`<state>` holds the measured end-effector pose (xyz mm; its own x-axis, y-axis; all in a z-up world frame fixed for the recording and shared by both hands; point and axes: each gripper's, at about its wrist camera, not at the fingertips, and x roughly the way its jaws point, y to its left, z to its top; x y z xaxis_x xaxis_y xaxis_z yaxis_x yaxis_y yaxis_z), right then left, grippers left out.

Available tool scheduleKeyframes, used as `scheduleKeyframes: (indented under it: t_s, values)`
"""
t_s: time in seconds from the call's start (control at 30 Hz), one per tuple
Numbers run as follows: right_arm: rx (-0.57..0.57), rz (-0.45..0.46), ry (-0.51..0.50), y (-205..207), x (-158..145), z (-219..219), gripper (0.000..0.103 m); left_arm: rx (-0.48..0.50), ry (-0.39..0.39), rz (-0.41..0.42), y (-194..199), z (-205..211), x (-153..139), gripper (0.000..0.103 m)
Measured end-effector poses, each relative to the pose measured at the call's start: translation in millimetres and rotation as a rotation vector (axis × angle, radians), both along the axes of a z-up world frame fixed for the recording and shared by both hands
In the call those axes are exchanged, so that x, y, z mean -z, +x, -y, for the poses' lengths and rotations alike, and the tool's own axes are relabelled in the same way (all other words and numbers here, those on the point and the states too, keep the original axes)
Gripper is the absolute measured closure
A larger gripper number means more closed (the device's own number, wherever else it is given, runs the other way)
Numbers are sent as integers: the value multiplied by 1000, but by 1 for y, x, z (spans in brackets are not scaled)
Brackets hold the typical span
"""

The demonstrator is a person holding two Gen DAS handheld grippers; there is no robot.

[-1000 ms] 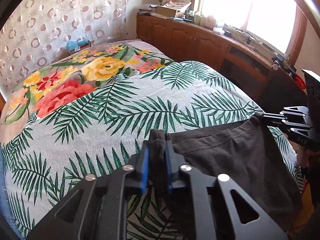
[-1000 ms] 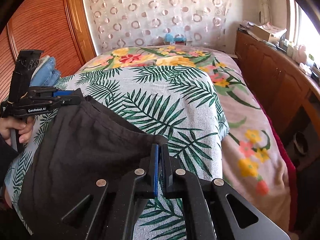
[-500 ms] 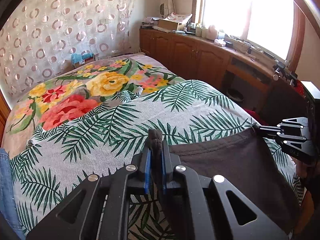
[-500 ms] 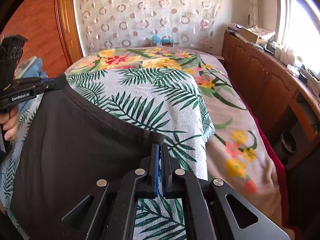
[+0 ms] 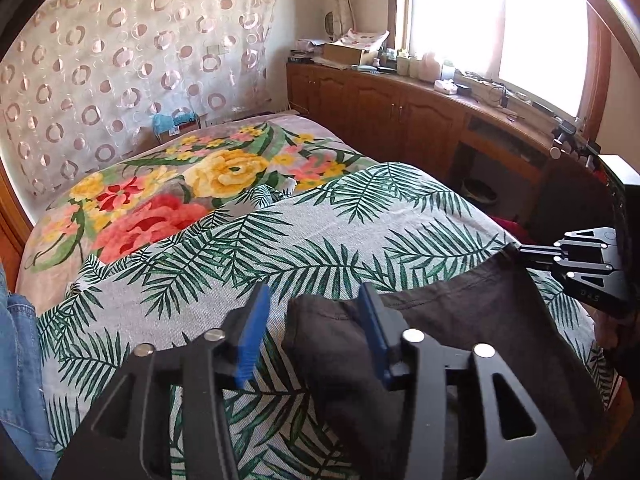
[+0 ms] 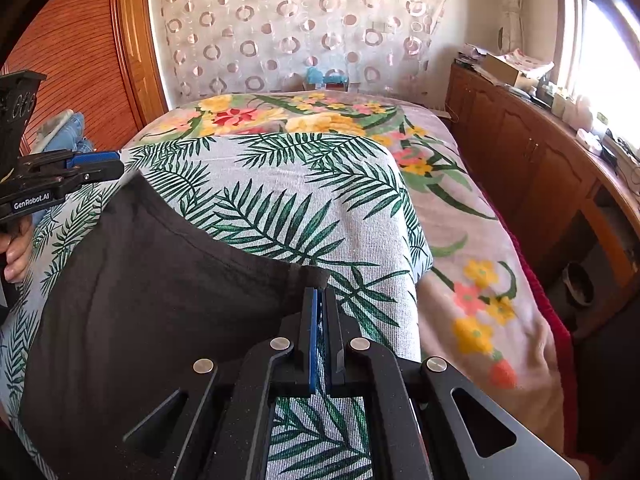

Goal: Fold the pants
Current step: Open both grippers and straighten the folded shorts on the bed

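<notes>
The left tongs [image 5: 312,332] stand wide open, blue pads [image 5: 252,336] apart, gripping nothing; the near corner of the pants [image 5: 460,344] lies loose between them, against the right pad. The right tongs [image 6: 320,320] are pinched closed on the other corner of the pants [image 6: 160,300], a dark nub of cloth poking past the tips. The dark pants spread flat between both tongs on the palm-leaf sheet [image 6: 304,184] over the bed [image 5: 168,200]. Jeans [image 5: 20,360] lie at the bed's left edge. A wooden cabinet [image 6: 540,168] runs along the right.
</notes>
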<state>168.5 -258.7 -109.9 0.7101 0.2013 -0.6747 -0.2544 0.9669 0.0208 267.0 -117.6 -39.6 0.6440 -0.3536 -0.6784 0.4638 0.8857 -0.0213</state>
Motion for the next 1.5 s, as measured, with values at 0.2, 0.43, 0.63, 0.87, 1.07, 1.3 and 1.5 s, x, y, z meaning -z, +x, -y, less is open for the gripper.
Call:
scheduleKeyframes:
  t_s: [0.2, 0.43, 0.63, 0.87, 1.07, 1.3, 1.5]
  values:
    - [2, 39, 19, -12, -9, 0, 101, 19, -7, -3, -22, -3, -1, 18]
    - [32, 63, 7, -30, -14, 2, 96, 18, 11, 2, -54, -4, -2, 18]
    - [52, 65, 10, -50, -15, 1, 88, 15, 4, 10, -84, -8, -7, 18]
    - [32, 77, 37, -79, -22, -2, 87, 9, -20, 17, -110, -13, -13, 18]
    - [20, 85, 40, -102, -23, -4, 74, 9, -23, 23, -128, -17, -12, 18]
    - [8, 73, 64, -129, -23, -3, 73, 18, -39, -10, -157, -21, 5, 18]
    - [1, 58, 74, -150, -20, 3, 73, 30, -25, -32, -182, -19, 16, 18]
